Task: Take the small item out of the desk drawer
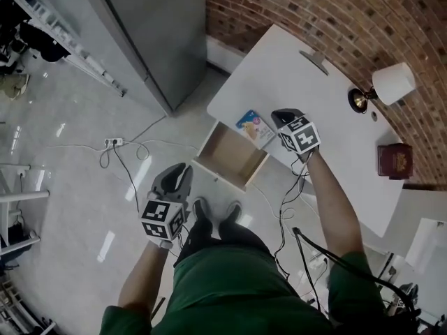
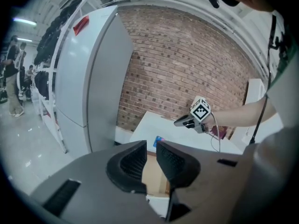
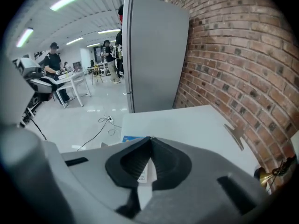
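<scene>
The small item, a blue and white packet (image 1: 255, 126), lies flat on the white desk (image 1: 293, 75) just behind the pulled-out drawer (image 1: 209, 167). The drawer's wooden inside looks bare. My right gripper (image 1: 283, 116) hovers over the desk right beside the packet, jaws shut with nothing between them. In the right gripper view the packet (image 3: 145, 171) shows below the closed tips (image 3: 150, 141). My left gripper (image 1: 180, 173) hangs over the floor left of the drawer, jaws open and holding nothing. In the left gripper view its tips (image 2: 151, 146) frame the drawer (image 2: 156, 178) and the packet (image 2: 159, 140).
A table lamp (image 1: 391, 84) and a dark red box (image 1: 394, 160) stand on the desk by the brick wall (image 1: 314, 5). A tall grey cabinet (image 1: 147, 26) stands left of the desk. A power strip with cables (image 1: 114, 143) lies on the floor. People stand far off (image 3: 53, 64).
</scene>
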A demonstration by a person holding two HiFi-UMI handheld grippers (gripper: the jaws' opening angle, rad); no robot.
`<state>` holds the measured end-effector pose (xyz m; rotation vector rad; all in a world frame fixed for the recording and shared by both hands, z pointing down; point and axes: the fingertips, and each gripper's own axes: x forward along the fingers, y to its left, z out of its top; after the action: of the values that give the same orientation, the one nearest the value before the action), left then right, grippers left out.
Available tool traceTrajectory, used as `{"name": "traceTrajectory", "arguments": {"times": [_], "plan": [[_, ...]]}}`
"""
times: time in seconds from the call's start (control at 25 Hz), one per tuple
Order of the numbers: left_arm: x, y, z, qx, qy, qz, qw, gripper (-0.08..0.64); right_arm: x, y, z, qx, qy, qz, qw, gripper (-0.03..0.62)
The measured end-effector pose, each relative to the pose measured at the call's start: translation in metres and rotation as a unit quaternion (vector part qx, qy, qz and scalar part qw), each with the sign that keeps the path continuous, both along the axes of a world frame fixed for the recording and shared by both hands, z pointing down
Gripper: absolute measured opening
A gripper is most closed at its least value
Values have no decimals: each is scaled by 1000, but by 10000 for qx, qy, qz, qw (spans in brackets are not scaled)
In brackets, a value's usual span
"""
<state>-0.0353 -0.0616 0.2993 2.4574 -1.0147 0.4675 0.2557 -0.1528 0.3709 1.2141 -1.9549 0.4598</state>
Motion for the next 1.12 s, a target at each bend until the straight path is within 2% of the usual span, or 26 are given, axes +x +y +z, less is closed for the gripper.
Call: {"name": "traceTrajectory", "arguments": {"times": [0.28,0.44,0.6,0.72,0.84,1.12], "plan": [[9,-26,-51,585,112,87,9982,57,-11,25,-75,746,-323,234,9964,5],[15,-32,-84,872,250,156,9958,57,-19,38,-130,1469,-621,420,9863,5],[21,-41,-119,1237,380,249,9913,57,-26,52,-191,2307,-895,655,9667,5],[24,-37,-142,1430,472,253,9883,57,-33,70,-226,2757,-1058,742,9525,4],[31,-34,-166,1642,598,298,9842,57,-38,86,-264,3284,-1187,814,9335,3],[55,-15,-219,2114,863,567,9719,57,-38,129,-345,4512,-631,843,8862,3]]}}
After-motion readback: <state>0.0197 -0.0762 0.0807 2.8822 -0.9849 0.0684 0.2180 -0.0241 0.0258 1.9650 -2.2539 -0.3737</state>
